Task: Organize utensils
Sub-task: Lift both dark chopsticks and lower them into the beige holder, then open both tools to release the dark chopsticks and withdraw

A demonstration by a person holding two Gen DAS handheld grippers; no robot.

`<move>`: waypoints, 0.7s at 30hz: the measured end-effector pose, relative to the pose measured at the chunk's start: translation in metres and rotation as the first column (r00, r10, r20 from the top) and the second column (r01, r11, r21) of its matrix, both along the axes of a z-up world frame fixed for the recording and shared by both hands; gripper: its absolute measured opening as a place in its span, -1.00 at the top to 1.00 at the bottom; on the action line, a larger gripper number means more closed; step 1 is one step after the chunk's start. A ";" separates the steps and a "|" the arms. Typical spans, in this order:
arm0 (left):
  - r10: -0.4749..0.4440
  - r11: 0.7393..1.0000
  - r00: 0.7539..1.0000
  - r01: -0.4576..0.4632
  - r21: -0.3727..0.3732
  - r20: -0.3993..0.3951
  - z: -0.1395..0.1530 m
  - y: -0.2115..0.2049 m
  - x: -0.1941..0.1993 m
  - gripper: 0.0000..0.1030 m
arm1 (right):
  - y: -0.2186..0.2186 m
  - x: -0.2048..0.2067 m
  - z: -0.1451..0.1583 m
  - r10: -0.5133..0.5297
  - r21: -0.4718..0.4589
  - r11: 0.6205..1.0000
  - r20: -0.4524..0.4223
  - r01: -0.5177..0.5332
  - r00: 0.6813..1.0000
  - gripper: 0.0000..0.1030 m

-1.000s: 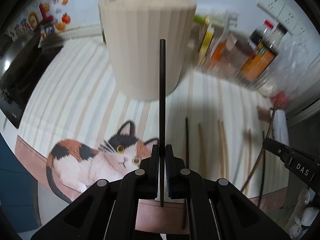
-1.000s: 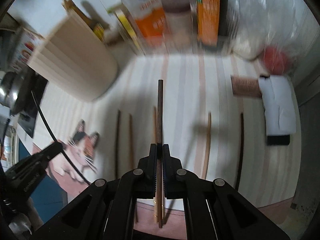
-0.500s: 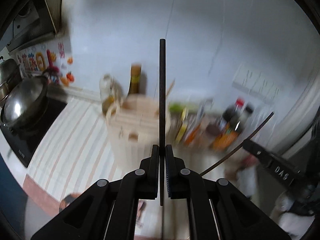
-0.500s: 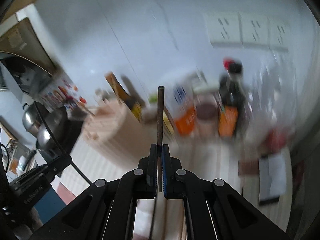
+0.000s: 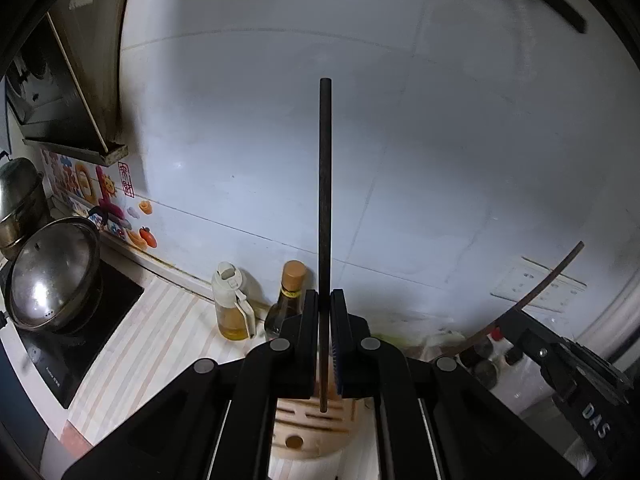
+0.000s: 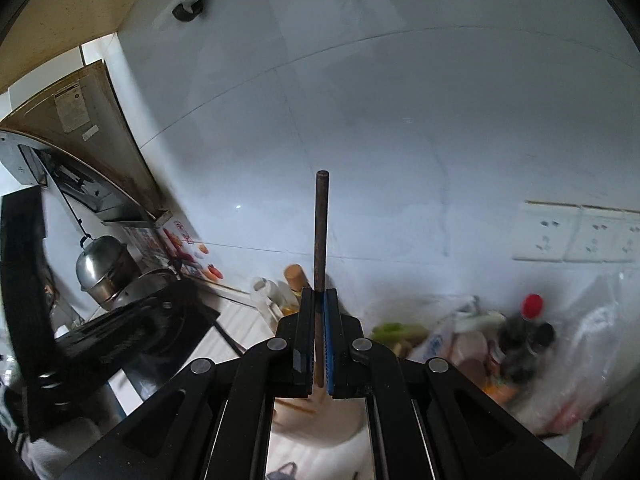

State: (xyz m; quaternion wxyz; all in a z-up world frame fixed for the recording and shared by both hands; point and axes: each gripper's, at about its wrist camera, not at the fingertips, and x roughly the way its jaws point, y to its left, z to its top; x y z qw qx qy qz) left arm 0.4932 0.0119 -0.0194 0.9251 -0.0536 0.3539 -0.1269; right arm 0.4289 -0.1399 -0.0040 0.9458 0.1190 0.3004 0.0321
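My left gripper (image 5: 325, 300) is shut on a black chopstick (image 5: 325, 200) that points up against the white wall. Below it, between the fingers, shows the beige utensil holder (image 5: 308, 436) with slots in its side. My right gripper (image 6: 319, 298) is shut on a brown chopstick (image 6: 321, 232), also pointing up. The holder's rim (image 6: 316, 420) shows under it with wooden sticks inside. The right gripper (image 5: 568, 368) with its chopstick shows at the right of the left wrist view. The left gripper (image 6: 120, 332) shows at the left of the right wrist view.
An oil jug (image 5: 232, 304) and a dark bottle (image 5: 286, 300) stand behind the holder. A lidded wok (image 5: 52, 276) sits on the black cooktop at left. Sauce bottles (image 6: 524, 336) and plastic bags (image 6: 592, 352) crowd the right. Wall sockets (image 6: 580, 236) are at right.
Both grippers have risen and tilted upward with their chopsticks. The views swung from the striped mat and loose chopsticks to the wall, with the holder now directly below.
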 end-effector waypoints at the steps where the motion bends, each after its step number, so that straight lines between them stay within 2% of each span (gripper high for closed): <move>1: 0.006 1.000 1.000 -0.006 0.004 -0.008 -0.005 0.001 0.008 0.94 | 0.004 0.008 -0.001 0.006 0.001 1.000 -0.006 -0.006 1.000 0.92; 11: 0.006 0.999 0.995 -0.002 0.038 -0.096 -0.050 -0.003 0.044 0.94 | 0.021 0.061 -0.045 0.032 -0.023 0.999 -0.104 -0.034 0.994 0.92; 21: -0.004 0.999 0.985 0.012 0.045 -0.173 -0.074 -0.001 0.056 0.94 | 0.018 0.076 -0.076 0.031 -0.020 0.999 -0.186 -0.035 0.982 0.92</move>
